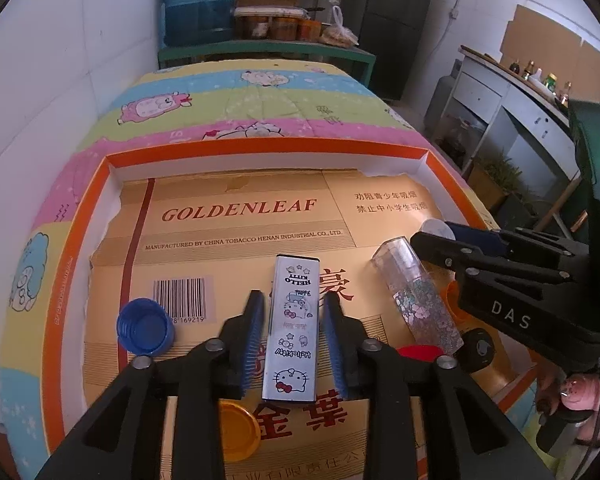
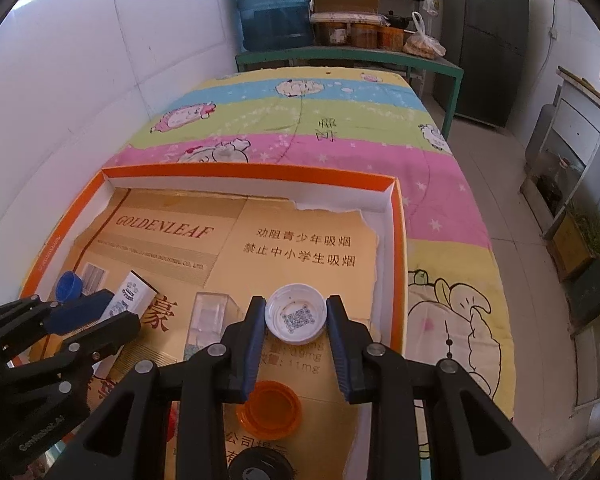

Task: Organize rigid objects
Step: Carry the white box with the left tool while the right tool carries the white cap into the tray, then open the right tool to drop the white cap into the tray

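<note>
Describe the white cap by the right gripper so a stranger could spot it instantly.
Look in the orange-rimmed tray on the cartoon quilt, toward its right wall. Between the right gripper fingers lies the white cap, open side up. Unlike the orange cap and blue cap, it has a QR code printed inside.

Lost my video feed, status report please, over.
Left gripper open, straddling Hello Kitty box. Right gripper closed on white cap. Nothing in the way.

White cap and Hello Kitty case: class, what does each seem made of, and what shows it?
White cap: probably matte moulded plastic, with a ridged rim and a printed code inside.
Hello Kitty case: perhaps glossy metal or plastic; its printed surface reflects light.
</note>
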`<control>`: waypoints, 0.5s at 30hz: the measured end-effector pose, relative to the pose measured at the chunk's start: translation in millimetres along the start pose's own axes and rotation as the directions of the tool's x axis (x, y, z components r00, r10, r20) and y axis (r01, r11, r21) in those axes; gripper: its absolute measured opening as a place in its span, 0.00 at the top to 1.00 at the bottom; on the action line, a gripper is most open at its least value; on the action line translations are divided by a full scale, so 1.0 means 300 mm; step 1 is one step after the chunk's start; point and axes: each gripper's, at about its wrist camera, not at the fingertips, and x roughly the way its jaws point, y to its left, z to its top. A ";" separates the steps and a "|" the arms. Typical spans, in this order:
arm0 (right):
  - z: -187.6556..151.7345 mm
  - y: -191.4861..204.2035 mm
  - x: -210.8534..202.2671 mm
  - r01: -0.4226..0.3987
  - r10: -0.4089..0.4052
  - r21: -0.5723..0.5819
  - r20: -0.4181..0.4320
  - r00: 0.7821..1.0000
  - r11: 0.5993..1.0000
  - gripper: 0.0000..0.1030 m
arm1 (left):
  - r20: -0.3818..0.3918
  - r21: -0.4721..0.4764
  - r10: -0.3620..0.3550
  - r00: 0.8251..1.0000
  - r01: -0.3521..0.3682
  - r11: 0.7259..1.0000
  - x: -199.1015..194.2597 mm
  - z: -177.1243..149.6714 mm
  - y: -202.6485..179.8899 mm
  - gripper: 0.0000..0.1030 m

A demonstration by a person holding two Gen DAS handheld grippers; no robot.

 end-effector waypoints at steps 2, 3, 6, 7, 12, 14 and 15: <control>-0.003 -0.001 0.001 0.000 0.000 0.001 -0.005 1.000 1.000 0.70 | 0.007 -0.003 -0.005 1.000 0.005 1.000 -0.005 0.001 0.001 0.52; -0.005 -0.001 0.002 0.002 -0.002 0.001 -0.006 1.000 1.000 0.70 | 0.010 -0.006 -0.008 1.000 0.008 1.000 -0.008 0.000 0.002 0.52; -0.006 0.001 0.002 0.004 -0.004 0.000 -0.007 1.000 1.000 0.70 | 0.027 -0.010 -0.010 1.000 0.010 1.000 -0.023 -0.001 0.005 0.52; -0.006 0.001 0.002 0.005 -0.005 0.000 -0.007 1.000 1.000 0.70 | 0.038 -0.011 -0.011 0.999 0.011 1.000 -0.033 0.000 0.005 0.52; -0.008 0.001 -0.001 0.006 -0.006 0.004 -0.006 1.000 1.000 0.69 | 0.071 -0.007 -0.008 0.997 0.009 1.000 -0.076 0.007 0.006 0.52; -0.009 0.001 -0.009 0.008 -0.008 0.010 0.001 1.000 1.000 0.69 | 0.080 -0.009 -0.010 0.997 0.011 1.000 -0.092 0.006 0.007 0.52; -0.010 0.000 -0.014 0.009 -0.009 0.013 0.005 1.000 1.000 0.68 | 0.083 -0.009 -0.011 0.997 0.012 1.000 -0.098 0.004 0.010 0.52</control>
